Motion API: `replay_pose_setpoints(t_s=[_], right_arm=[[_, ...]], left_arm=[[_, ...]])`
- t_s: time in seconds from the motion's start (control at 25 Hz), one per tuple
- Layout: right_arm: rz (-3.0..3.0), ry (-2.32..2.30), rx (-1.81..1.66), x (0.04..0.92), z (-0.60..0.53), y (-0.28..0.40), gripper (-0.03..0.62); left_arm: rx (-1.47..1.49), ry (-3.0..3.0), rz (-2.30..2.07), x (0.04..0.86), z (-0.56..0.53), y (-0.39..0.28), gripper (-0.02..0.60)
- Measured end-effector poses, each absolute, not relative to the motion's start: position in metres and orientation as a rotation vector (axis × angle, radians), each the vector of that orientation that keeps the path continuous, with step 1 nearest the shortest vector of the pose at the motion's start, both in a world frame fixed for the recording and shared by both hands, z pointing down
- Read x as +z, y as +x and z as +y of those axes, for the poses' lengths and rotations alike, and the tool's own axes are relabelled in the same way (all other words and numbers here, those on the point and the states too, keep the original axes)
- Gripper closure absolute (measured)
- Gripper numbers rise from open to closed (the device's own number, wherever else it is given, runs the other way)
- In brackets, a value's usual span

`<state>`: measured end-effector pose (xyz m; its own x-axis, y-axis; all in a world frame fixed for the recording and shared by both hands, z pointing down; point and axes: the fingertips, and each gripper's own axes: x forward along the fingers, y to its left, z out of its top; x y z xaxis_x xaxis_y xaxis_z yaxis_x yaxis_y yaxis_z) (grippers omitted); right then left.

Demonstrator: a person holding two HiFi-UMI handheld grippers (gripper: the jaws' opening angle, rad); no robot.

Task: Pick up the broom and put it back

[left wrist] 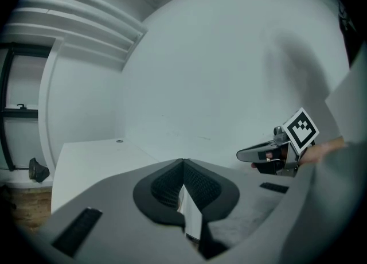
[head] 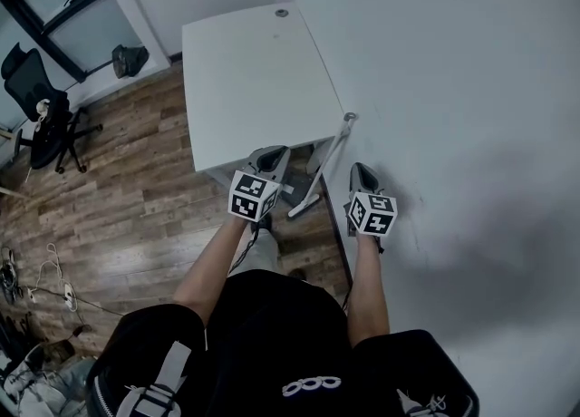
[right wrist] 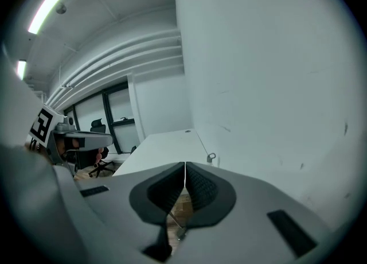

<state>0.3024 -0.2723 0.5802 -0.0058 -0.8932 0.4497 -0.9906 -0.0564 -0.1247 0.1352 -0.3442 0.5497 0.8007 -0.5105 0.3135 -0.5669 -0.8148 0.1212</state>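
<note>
Full broom (head: 323, 169) is recorded only in the head view, leaned at the wall (head: 435, 62) beside the desk (head: 245, 80). It is located between left gripper (head: 270, 157) and right gripper (head: 362, 173). Both jaw pairs are closed and empty.

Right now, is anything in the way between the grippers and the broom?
Nothing visible does. The broom leans in the gap between the white desk and the wall, ahead of the left gripper and the right gripper, both shut.
</note>
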Motion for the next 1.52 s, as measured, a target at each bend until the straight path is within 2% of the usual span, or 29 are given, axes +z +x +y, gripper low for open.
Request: replay_pose_setpoints(t_s=[0.4, 0.44, 0.48, 0.56, 1.52], right_arm=[[-1.947, 2.038, 0.631, 0.613, -0.306, 0.302, 0.56], [-1.953, 2.035, 0.644, 0.617, -0.31, 0.302, 0.494], [-1.96, 2.029, 0.659, 0.622, -0.314, 0.302, 0.4], [-1.962, 2.015, 0.679, 0.632, -0.321, 0.302, 0.379], [-1.681, 2.031, 0.736, 0.752, -0.44, 0.355, 0.375]], left_arm=[[0.445, 2.754, -0.781, 0.578, -0.376, 0.137, 0.561], [0.454, 2.753, -0.775, 0.582, -0.379, 0.138, 0.561], [0.462, 2.753, -0.767, 0.585, -0.382, 0.139, 0.561], [0.475, 2.751, -0.751, 0.592, -0.387, 0.141, 0.561], [0.527, 2.718, -0.637, 0.659, -0.48, 0.142, 0.561]])
